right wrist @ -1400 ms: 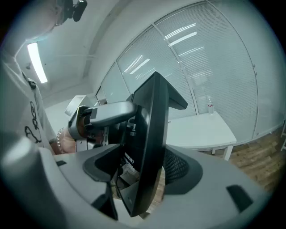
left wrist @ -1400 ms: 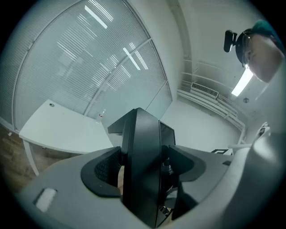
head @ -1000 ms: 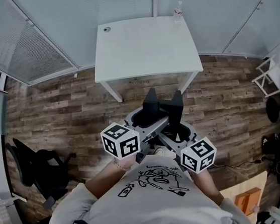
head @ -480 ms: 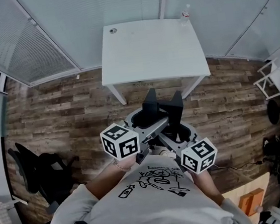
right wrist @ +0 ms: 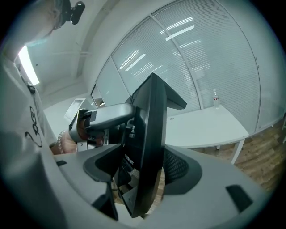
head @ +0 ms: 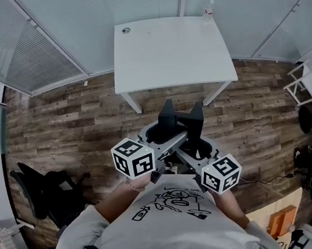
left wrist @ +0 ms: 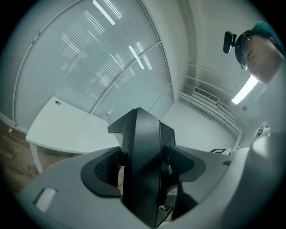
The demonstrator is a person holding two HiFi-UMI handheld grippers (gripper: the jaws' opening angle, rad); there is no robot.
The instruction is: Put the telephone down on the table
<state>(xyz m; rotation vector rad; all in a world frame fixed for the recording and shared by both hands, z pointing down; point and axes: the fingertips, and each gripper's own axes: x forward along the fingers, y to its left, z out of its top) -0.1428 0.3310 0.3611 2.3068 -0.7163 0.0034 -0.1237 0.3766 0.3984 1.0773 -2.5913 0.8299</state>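
Left gripper (head: 161,130): clamped on black angular plastic telephone (head: 168,113), centre frame.
Right gripper (head: 196,140): clamped on its other side.
White rectangular table (head: 169,52): upper centre, well apart.
Set-down: carry level; release only once resting.

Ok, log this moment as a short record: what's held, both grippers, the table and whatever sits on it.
held: black telephone, carried over the floor, short of the table
left gripper: shut on the telephone
right gripper: shut on the telephone
table: white, ahead of the person; telephone not yet on it
on the table: bottle at the far right corner; small round thing at the far left corner, too small to identify
floor: wood planks; black chair at left
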